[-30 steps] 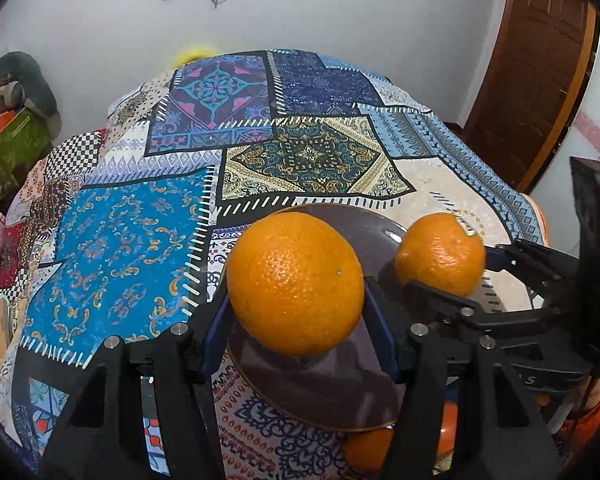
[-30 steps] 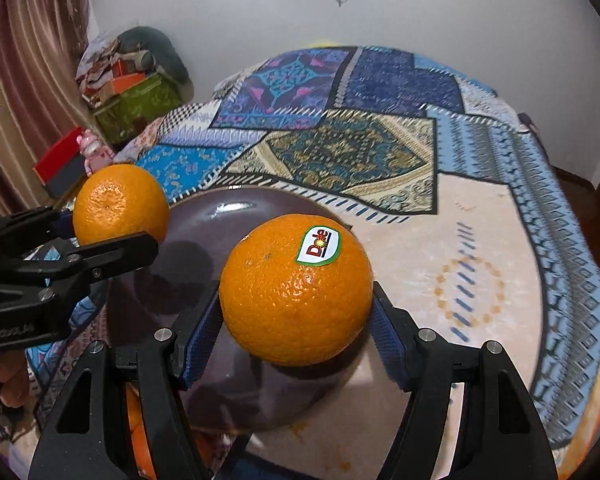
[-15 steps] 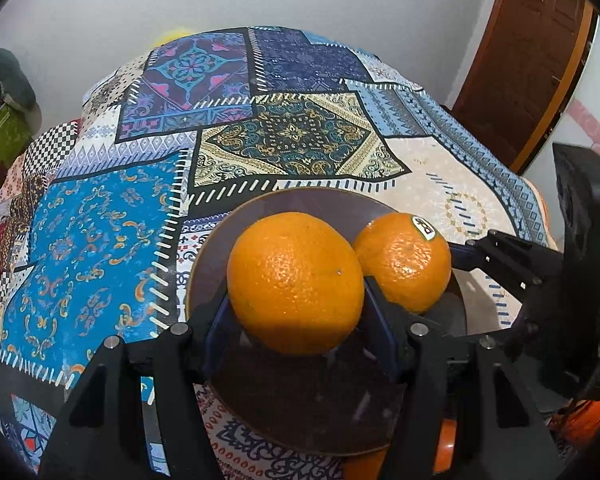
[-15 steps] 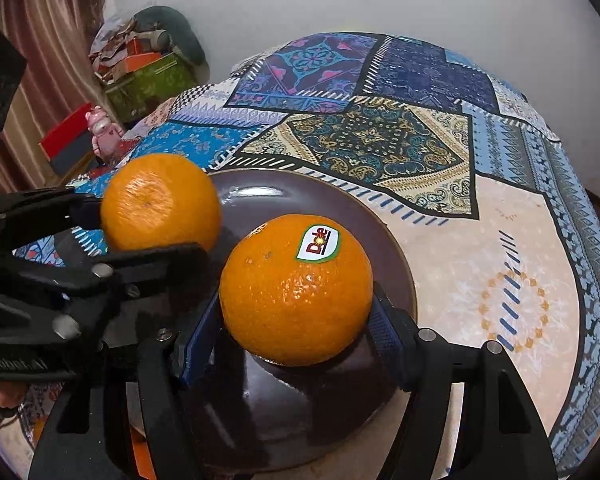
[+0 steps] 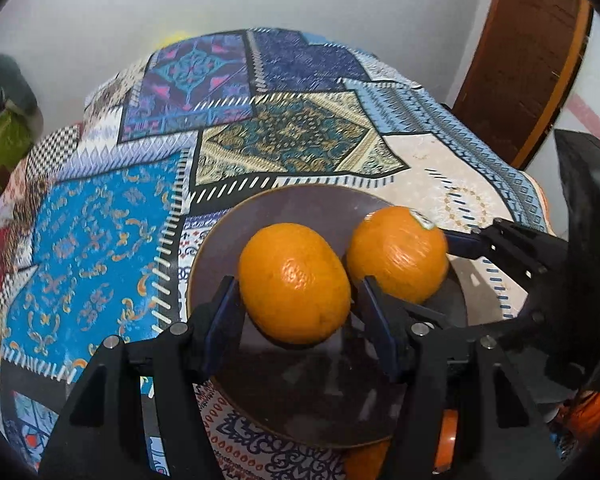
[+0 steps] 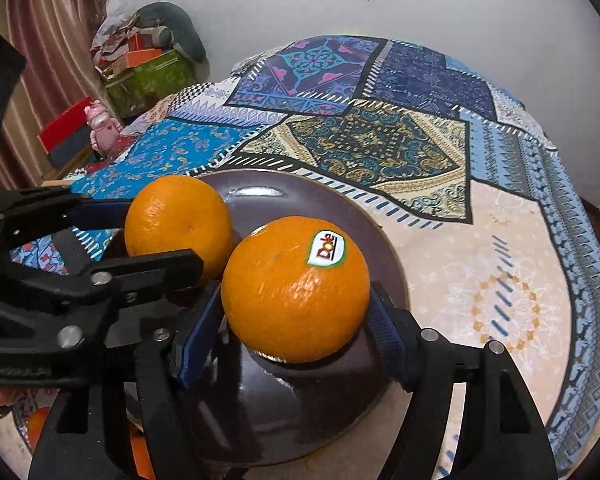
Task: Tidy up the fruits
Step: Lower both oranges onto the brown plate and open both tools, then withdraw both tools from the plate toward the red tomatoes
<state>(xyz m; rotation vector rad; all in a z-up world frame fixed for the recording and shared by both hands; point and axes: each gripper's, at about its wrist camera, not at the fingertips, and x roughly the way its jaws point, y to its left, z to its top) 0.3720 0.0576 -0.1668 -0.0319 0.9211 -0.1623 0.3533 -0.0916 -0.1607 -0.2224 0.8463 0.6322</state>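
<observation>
A dark brown plate (image 5: 300, 208) (image 6: 312, 196) lies on the patchwork cloth. My left gripper (image 5: 296, 308) has its jaws spread slightly; a plain orange (image 5: 294, 286) (image 6: 178, 220) sits between them on the plate, with small gaps at the pads. My right gripper (image 6: 296, 316) is shut on an orange with a Dole sticker (image 6: 296, 288) (image 5: 398, 254), held low over the plate, beside the plain orange.
More oranges (image 5: 366, 460) (image 6: 36, 424) lie near the plate's near edge, partly hidden by the grippers. Boxes and a pink toy (image 6: 100, 124) stand off the left side. A wooden door (image 5: 520, 60) is at the right.
Both grippers came down and forward over the plate, bringing the two oranges side by side. The left jaws have opened slightly and its orange now rests on the plate.
</observation>
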